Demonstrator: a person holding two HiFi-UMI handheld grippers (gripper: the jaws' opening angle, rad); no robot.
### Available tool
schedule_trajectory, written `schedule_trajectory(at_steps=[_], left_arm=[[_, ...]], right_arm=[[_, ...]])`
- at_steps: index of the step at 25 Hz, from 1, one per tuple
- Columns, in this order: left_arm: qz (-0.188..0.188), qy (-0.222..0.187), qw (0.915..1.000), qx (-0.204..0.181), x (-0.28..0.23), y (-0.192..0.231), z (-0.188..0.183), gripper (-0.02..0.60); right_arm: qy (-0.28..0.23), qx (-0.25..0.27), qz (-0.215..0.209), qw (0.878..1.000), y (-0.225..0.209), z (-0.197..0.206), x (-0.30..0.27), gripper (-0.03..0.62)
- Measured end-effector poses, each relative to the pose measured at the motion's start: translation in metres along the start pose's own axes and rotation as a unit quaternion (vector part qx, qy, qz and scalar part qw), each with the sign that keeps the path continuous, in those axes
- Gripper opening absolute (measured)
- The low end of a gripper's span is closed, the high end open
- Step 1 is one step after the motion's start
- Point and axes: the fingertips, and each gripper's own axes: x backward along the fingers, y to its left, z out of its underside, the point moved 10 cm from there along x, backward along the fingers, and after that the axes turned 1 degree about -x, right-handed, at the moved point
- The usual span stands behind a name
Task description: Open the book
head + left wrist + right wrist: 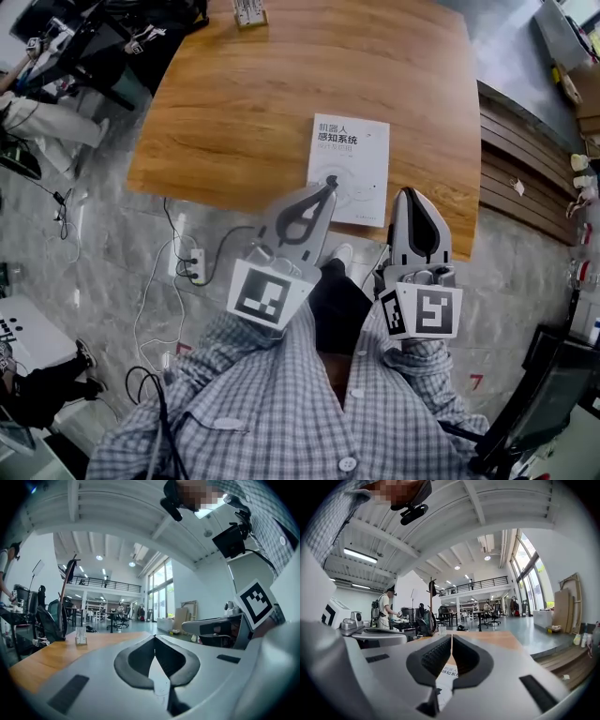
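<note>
Low in the frame I hold my left gripper (328, 192) and right gripper (410, 195) level, both clenched on nothing, probably so the thin tips can slip under the cover. Just beyond them the white paperback book (349, 169) lies closed at the near edge of the wooden counter (244, 112). Nothing blocks it; the small white card stand (248, 11) is far off at the top.

The white book (349, 171) on the worktop (253, 103) carries dark Chinese print at the far left of its cover: 机器人 above 感知系统. A paler third line beneath is too small to read. Nothing else is legible.
</note>
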Motion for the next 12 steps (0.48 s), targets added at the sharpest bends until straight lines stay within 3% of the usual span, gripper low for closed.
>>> schedule_trajectory(at_steps=[12], left_arm=[[-0.059,0.066,0.9958,0.023,-0.062,0.011,0.034,0.009]], right_arm=[[0.065,-0.024,-0.049,0.996,-0.062,0.029,-0.064,0.025]])
